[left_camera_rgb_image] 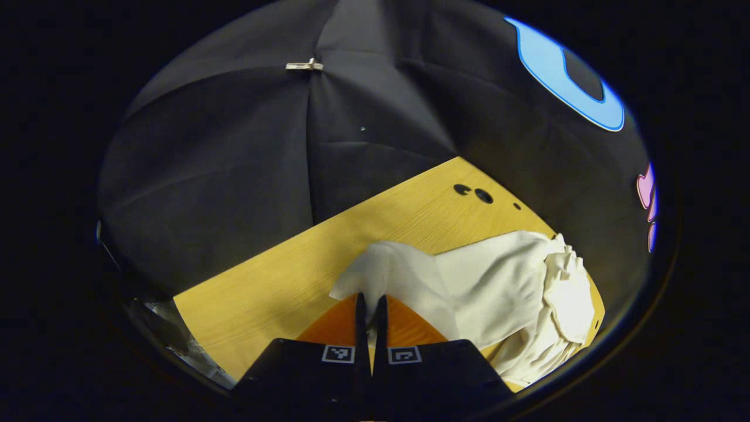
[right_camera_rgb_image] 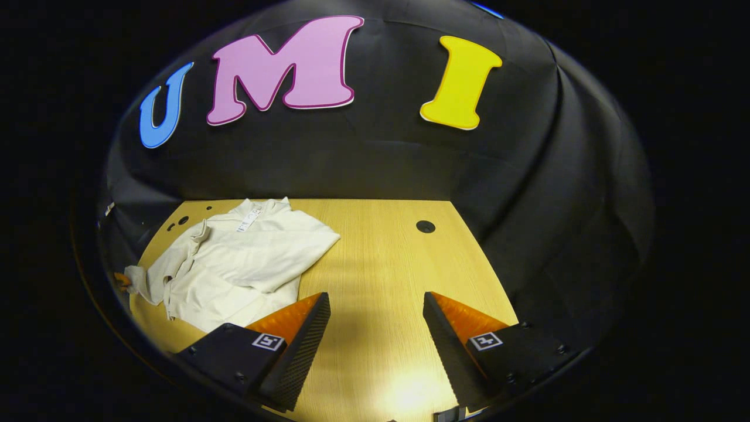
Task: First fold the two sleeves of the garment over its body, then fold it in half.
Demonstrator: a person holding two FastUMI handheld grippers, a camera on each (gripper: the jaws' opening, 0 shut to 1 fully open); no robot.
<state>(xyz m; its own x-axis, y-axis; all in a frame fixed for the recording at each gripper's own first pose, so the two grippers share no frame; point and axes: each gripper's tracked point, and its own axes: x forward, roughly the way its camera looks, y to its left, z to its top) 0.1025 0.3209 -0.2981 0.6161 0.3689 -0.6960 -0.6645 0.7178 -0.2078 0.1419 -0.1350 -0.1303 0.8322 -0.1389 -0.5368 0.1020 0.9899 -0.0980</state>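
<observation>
Fingers of left gripper (left_camera_rgb_image: 370, 305) pressed together on edge of white garment (left_camera_rgb_image: 498, 287), cloth lifted from wooden table (left_camera_rgb_image: 281, 281). Right gripper (right_camera_rgb_image: 375, 308) fingers wide apart over bare table, garment (right_camera_rgb_image: 234, 264) crumpled at table's far left corner.

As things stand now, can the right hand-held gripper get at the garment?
Probably yes. The right hand-held gripper is open over bare table, and the garment lies ahead on its left with nothing between. The left hand-held gripper already pinches its far edge.
</observation>
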